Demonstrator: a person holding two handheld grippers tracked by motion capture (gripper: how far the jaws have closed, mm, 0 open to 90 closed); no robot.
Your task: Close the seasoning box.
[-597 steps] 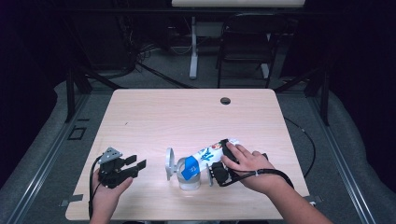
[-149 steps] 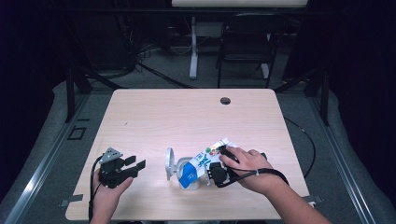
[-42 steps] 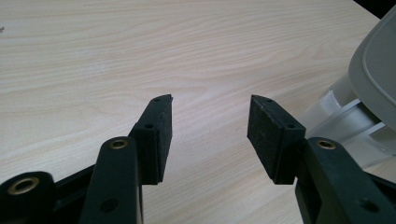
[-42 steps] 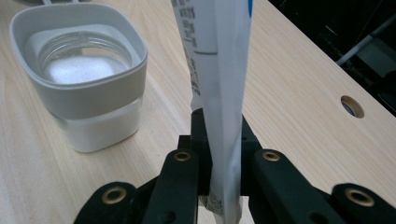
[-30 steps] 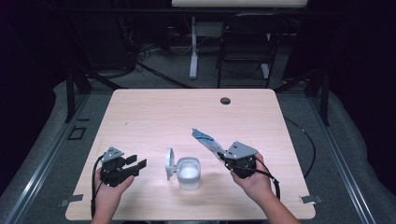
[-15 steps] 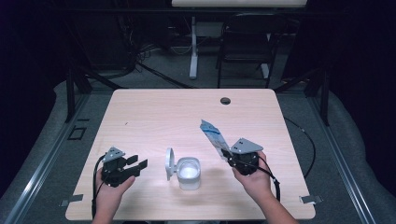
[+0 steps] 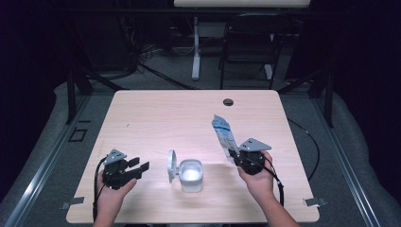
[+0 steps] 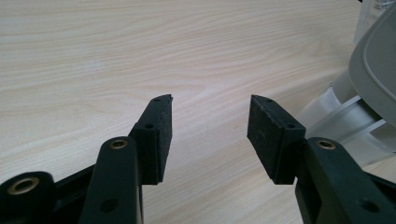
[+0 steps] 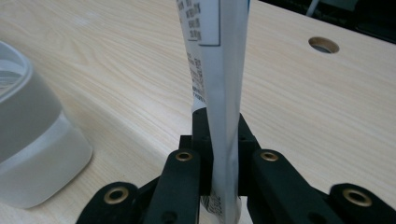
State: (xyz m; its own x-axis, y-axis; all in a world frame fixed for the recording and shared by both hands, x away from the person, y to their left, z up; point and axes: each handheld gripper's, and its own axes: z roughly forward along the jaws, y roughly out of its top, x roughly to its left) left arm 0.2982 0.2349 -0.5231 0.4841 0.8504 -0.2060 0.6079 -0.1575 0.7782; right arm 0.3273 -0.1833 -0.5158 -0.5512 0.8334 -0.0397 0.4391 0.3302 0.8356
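1. Sachet, flattened, stands right of centre in the high view, pinched by the right gripper.
2. Left gripper idles open, lower left.
3. Advice: lower it flat, well apart from the container, before releasing.

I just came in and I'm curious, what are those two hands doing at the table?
A person holds a gripper in each hand. The right gripper is shut on a flat blue and white packet, holding it up over the table. The left gripper is open and holds nothing. Between them stands a white container with its lid flipped open.
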